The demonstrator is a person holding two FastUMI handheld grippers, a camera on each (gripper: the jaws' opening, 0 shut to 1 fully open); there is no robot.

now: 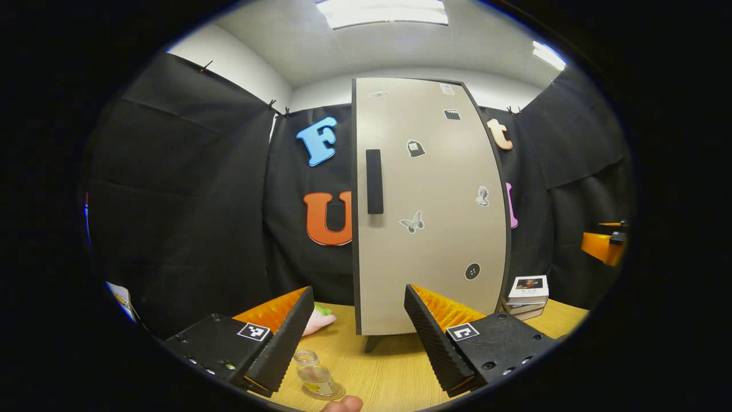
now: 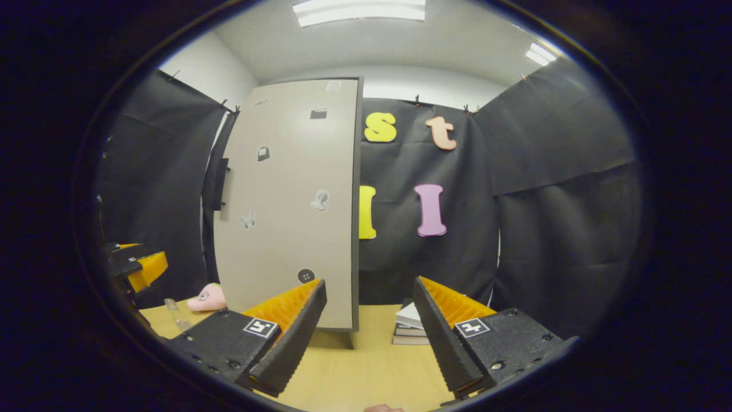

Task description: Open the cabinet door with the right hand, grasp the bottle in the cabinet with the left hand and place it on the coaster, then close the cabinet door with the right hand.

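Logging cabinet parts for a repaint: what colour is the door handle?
Black, a vertical bar handle on the beige cabinet door; clearest in the left gripper view.

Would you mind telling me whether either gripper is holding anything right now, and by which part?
Nothing is held. The left gripper and right gripper are both open with nothing between their fingers; the bottle stands on the coaster.

Bright, even light from ceiling panels [image 1: 382, 11]; strong fisheye bending curves the cabinet door [image 1: 429, 206]; edges darken, focus stays sharp
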